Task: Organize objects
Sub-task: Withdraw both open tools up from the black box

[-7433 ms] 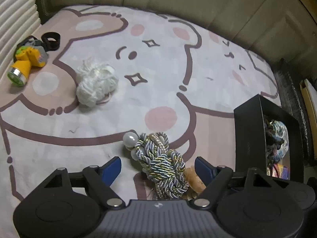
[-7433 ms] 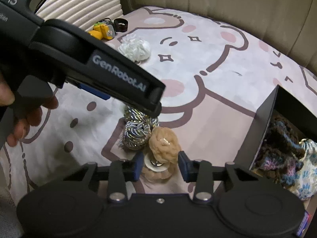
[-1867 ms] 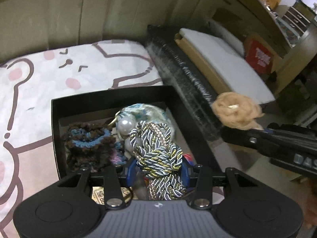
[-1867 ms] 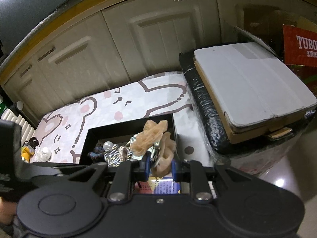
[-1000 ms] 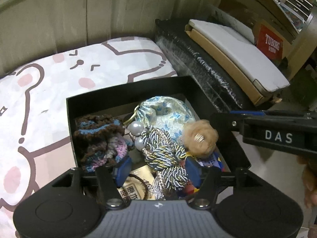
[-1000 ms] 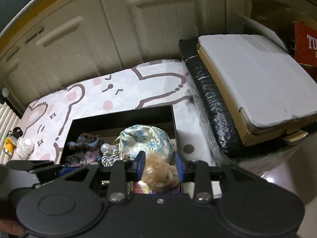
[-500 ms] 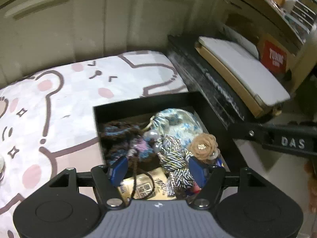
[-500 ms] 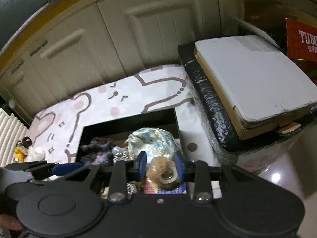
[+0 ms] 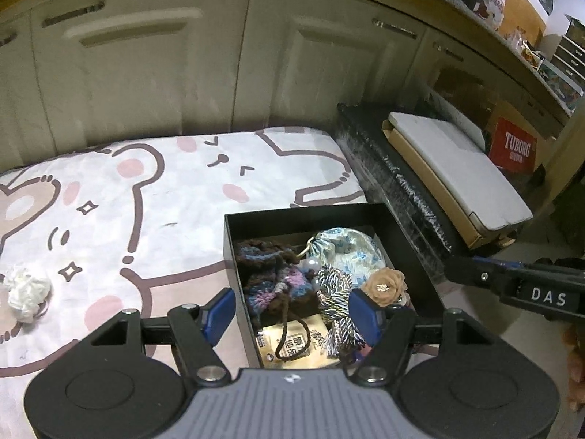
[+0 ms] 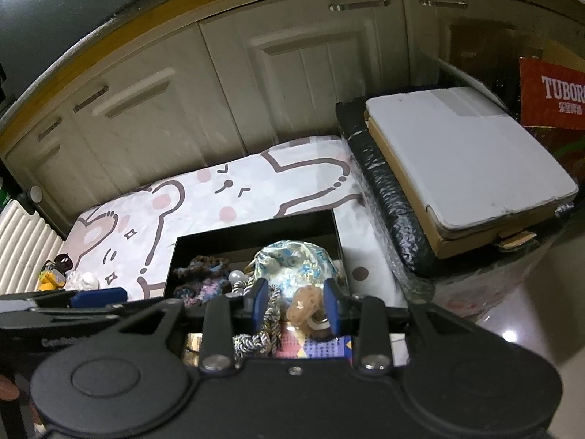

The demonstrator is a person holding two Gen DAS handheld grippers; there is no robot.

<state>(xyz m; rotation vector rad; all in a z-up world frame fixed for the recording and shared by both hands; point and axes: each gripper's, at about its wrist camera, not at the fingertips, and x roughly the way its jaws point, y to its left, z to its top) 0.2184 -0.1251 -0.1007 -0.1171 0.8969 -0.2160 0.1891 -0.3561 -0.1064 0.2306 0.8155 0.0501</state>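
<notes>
Tan flower [image 10: 301, 307] below open right claw [image 10: 296, 305]

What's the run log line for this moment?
left hand-held gripper: open, empty | right hand-held gripper: open | braided cord, tan flower: in black box

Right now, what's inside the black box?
Inside the black box: a brown-and-blue crochet pouch, a blue floral pouch, a braided rope knot, a tan fabric flower and a printed packet. Anything beneath them is covered.

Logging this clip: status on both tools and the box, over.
Left tool open, empty, jaws just widened. Right tool open, empty. Rope knot and tan flower in black box. White scrunchie on mat.
</notes>
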